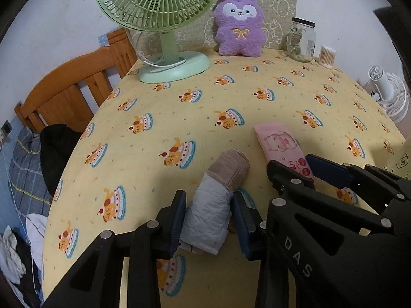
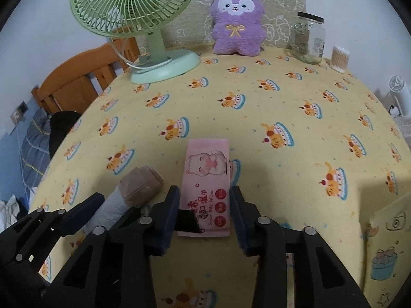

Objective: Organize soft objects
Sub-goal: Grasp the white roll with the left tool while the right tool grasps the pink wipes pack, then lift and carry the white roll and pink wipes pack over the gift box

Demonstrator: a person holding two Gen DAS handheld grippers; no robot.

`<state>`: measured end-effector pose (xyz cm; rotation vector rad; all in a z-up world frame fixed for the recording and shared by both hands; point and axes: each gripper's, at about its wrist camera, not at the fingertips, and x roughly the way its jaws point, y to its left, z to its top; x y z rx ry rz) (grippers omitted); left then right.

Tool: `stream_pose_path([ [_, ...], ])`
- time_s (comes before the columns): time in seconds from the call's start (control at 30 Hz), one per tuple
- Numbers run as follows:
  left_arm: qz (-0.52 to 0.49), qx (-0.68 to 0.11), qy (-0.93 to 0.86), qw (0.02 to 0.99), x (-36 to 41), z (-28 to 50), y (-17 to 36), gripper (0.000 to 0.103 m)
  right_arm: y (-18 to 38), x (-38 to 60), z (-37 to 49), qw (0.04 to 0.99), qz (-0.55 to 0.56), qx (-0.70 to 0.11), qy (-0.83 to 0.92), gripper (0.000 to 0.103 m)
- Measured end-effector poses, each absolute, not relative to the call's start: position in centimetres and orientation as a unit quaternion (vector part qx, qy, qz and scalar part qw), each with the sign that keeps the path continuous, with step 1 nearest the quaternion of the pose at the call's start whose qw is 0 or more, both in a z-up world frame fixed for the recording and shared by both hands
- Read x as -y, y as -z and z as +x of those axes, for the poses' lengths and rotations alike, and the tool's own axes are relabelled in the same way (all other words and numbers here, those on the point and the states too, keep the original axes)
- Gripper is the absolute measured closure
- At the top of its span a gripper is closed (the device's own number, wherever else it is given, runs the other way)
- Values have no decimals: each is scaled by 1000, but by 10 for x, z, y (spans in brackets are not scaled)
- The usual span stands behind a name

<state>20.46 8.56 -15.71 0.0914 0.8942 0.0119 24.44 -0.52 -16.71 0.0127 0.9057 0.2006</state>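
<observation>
Black patch hides wipes pack (image 2: 205, 192) corner.

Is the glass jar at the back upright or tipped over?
Upright. The glass jar stands on its base beside the cotton swab tub, its dark lid level on top.

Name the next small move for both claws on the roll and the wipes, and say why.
Probably lift both together. The left claw pinches the grey-beige rolled bundle; the right claw brackets the pink wipes pack, its pads at or nearly at the sides. Both items lie on the yellow cloth.
</observation>
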Motion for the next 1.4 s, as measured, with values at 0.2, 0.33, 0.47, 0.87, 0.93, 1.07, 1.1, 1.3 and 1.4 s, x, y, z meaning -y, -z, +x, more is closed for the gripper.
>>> stream_pose_path([
  [0.2, 39, -436, -4, 899, -79, 189, 156, 70, 166, 12, 228, 891, 1, -445, -91, 61],
  [0.33, 31, -435, -3, 900, -73, 175, 155, 72, 164, 18, 214, 889, 3, -448, -89, 61],
  [0.47, 26, -435, 8, 900, -67, 160, 152, 76, 160, 24, 199, 890, 3, -447, -86, 61],
  [0.87, 11, -418, 24, 908, -45, 130, 132, 78, 137, 50, 160, 901, 12, -426, -78, 61],
  [0.93, 12, -411, 24, 911, -41, 125, 126, 78, 131, 54, 155, 904, 12, -420, -77, 61],
  [1.07, 13, -398, 25, 917, -34, 115, 114, 78, 118, 60, 146, 910, 13, -408, -77, 61],
  [1.1, 13, -395, 25, 918, -33, 114, 112, 78, 113, 61, 143, 911, 12, -404, -78, 61],
  [1.3, 18, -374, 22, 927, -25, 100, 92, 78, 92, 68, 129, 920, 12, -382, -83, 61],
  [1.4, 20, -363, 21, 931, -23, 93, 81, 78, 81, 72, 122, 925, 14, -371, -85, 61],
])
